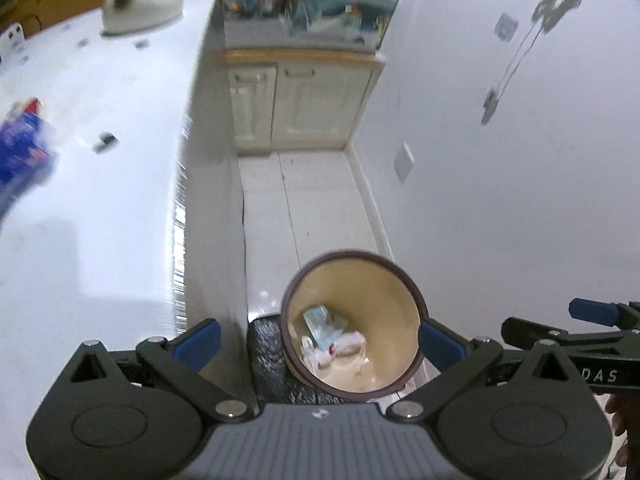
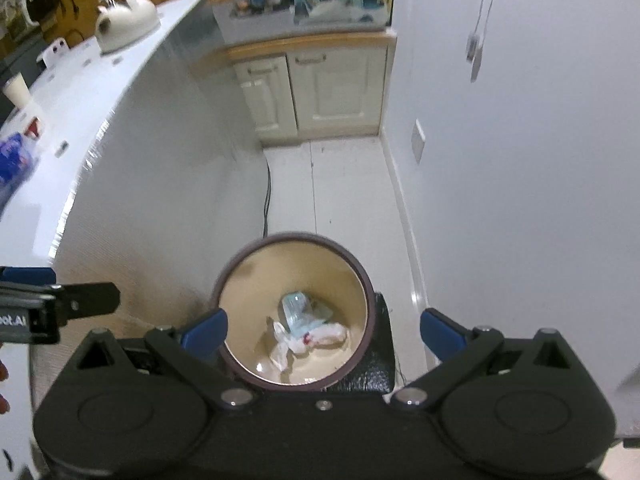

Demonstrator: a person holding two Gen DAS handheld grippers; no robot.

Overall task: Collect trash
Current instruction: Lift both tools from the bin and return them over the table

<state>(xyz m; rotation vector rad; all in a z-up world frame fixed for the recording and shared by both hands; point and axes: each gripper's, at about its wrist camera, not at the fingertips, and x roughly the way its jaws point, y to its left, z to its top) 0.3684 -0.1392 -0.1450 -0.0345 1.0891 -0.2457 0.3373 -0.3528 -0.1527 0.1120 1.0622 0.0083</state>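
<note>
Both claws hang above the bin [image 2: 294,312], and both are empty: the right gripper [image 2: 322,330] has its blue pads spread wide at the bottom of its frame with nothing between them, and the left gripper [image 1: 318,338] shows the same, pads apart and bare. Down in the bin, centre-bottom of the right wrist view, lies the trash already dropped [image 2: 306,326]: a pale blue packet and crumpled white wrappers on the cream floor of it, well below the fingertips. So that load looks done, and the next pickup is the question. Look to the upper left of either frame: the white counter [image 1: 100,184] runs up that side, and on it, at the far left edge of the left wrist view, sits a blurred blue packet [image 1: 22,146], with a small dark scrap [image 1: 105,143] just to its right. The same blue packet [image 2: 14,156] shows at the left edge of the right wrist view, smaller and further off. That is the relation that matters: whatever is left to collect lies up and to the left of both claws, and I judge the left gripper the nearer one. The packet's long axis is too smeared to call.
</note>
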